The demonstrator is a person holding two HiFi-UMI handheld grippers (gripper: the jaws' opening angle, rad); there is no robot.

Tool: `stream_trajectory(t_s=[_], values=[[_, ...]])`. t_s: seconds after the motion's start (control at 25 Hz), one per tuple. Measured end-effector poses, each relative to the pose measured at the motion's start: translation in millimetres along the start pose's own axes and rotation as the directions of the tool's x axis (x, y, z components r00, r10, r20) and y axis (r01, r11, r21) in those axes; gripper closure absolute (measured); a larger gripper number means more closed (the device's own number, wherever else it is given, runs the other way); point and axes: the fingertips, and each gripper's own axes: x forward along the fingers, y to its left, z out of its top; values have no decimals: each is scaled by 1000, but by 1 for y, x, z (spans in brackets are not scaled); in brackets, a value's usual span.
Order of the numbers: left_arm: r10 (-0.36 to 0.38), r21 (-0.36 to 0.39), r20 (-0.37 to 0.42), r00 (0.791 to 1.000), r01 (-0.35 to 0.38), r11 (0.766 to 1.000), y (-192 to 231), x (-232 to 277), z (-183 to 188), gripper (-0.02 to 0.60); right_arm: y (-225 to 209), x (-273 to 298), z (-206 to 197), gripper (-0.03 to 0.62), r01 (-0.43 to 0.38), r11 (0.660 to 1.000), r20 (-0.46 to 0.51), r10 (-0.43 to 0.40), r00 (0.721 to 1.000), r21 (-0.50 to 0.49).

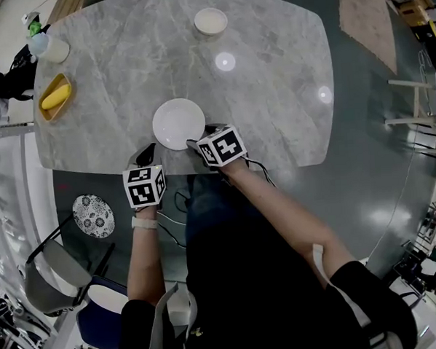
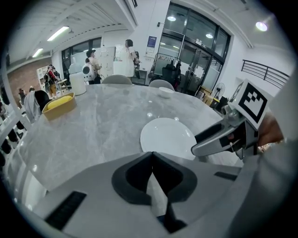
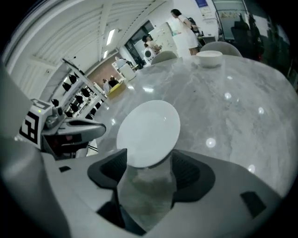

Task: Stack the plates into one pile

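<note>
Grey marble table [image 1: 271, 80] held one white plate [image 1: 179, 123] close to its near edge, about the middle. The right gripper [image 3: 148, 160] had its jaws wide apart. The near rim of the plate sat between them, and they did not squeeze it. The left gripper [image 2: 152, 154] was closed tight with nothing in it, just left of the plate. A small white bowl [image 1: 211, 22] sat by the far edge.

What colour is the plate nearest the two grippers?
Plain white; the plate shows best in the head view.
</note>
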Motion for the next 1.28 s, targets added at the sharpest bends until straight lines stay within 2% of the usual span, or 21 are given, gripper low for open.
stream_trajectory(t_s=[0.12, 0.4, 0.68, 0.88, 0.96, 1.08, 1.28], values=[[-4, 2, 1, 1000, 4, 1000, 1, 2, 4, 572, -3, 0, 6, 293, 39, 997, -7, -39, 999, -70], [-16, 21, 7, 1000, 16, 1000, 0, 4, 19, 572, -2, -7, 18, 286, 37, 995, 24, -35, 999, -95], [-47, 65, 29, 999, 45, 997, -11, 3, 50, 572, 1, -31, 52, 287, 10, 992, 127, 6, 992, -128], [-82, 94, 57, 995, 76, 993, -26, -5, 78, 572, 11, -59, 83, 290, 32, 977, 221, 16, 975, -211], [-94, 111, 77, 993, 86, 990, -31, -10, 91, 572, 17, -72, 97, 322, 52, 968, 265, 15, 964, -245], [-115, 129, 113, 987, 100, 987, -40, -21, 111, 572, 25, -96, 117, 428, 85, 957, 330, 12, 944, -277], [-148, 176, 164, 975, 119, 977, -53, -40, 146, 572, 32, -138, 147, 536, 126, 953, 436, 8, 900, -277]])
